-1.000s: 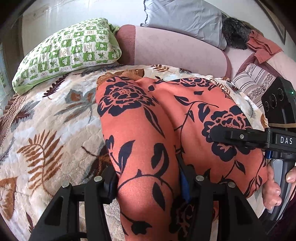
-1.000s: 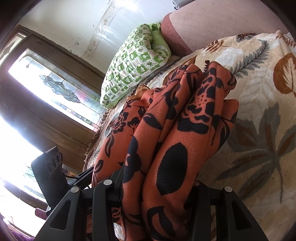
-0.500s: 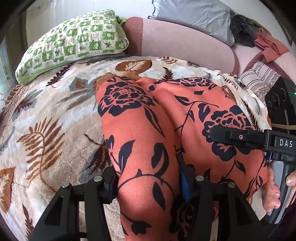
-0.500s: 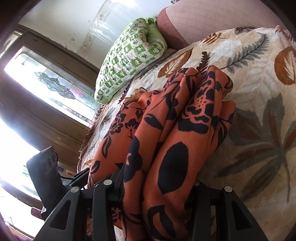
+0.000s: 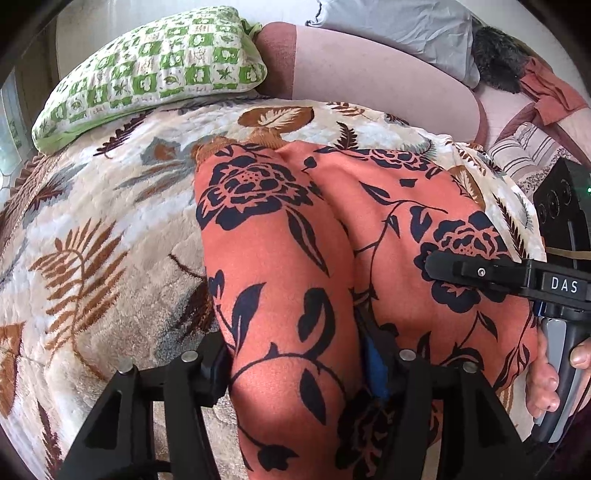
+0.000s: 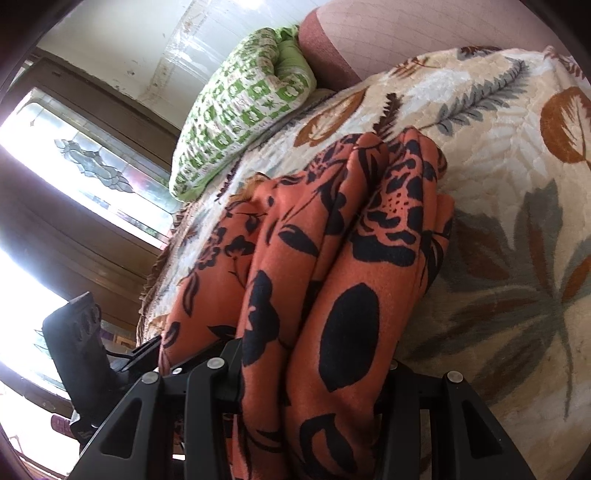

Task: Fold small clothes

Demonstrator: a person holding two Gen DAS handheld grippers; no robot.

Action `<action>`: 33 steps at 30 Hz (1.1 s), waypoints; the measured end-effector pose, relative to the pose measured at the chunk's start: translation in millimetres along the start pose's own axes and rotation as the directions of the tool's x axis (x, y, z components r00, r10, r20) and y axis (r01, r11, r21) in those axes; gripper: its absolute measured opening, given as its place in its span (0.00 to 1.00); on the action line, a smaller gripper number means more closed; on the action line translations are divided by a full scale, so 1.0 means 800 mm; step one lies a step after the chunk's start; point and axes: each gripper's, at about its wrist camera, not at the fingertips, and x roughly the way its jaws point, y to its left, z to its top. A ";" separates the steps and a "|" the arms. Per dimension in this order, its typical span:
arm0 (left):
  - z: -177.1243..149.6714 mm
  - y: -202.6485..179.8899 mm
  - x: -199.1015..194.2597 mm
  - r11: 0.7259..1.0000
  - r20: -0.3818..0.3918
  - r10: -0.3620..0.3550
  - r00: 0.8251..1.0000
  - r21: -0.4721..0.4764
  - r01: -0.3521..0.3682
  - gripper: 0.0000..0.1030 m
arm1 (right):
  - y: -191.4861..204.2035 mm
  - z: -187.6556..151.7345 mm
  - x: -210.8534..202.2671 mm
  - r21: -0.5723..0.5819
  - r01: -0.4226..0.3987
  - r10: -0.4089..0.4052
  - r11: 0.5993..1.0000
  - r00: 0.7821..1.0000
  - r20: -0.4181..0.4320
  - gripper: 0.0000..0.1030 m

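Note:
An orange garment with a black flower print point(image 5: 280, 266) lies bunched on a leaf-patterned blanket point(image 5: 96, 236). My left gripper point(image 5: 299, 373) is shut on its near edge, with cloth filling the space between the fingers. My right gripper point(image 6: 314, 373) is shut on another thick fold of the same garment point(image 6: 343, 266). In the left wrist view the right gripper point(image 5: 480, 273) shows at the right, held by a hand point(image 5: 546, 373). In the right wrist view the left gripper's body point(image 6: 79, 354) shows at the lower left.
A green and white checked pillow point(image 5: 147, 74) lies at the head of the bed against a pink headboard point(image 5: 369, 85). Grey and reddish clothes point(image 5: 399, 33) lie heaped at the back right. A stained-glass window point(image 6: 92, 173) is on the left in the right wrist view.
Both grippers have drawn back toward the near edge of the bed with the garment. More blanket now shows between the garment and the pillow. Both grips are unchanged.

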 end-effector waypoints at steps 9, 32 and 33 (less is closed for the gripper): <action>0.000 0.003 0.007 1.000 -0.009 0.022 1.000 0.010 -0.022 0.76 | -0.024 0.003 0.016 0.034 0.041 -0.039 0.999 0.998 -0.052 0.53; 0.031 0.018 -0.037 0.993 0.075 0.088 0.993 0.075 -0.093 0.84 | -0.019 0.045 -0.065 -0.038 0.170 -0.168 0.985 0.985 0.045 0.63; 0.036 0.019 -0.046 0.992 0.113 0.094 0.989 0.068 -0.102 0.84 | -0.017 0.050 -0.074 -0.041 0.182 -0.177 0.982 0.980 0.093 0.63</action>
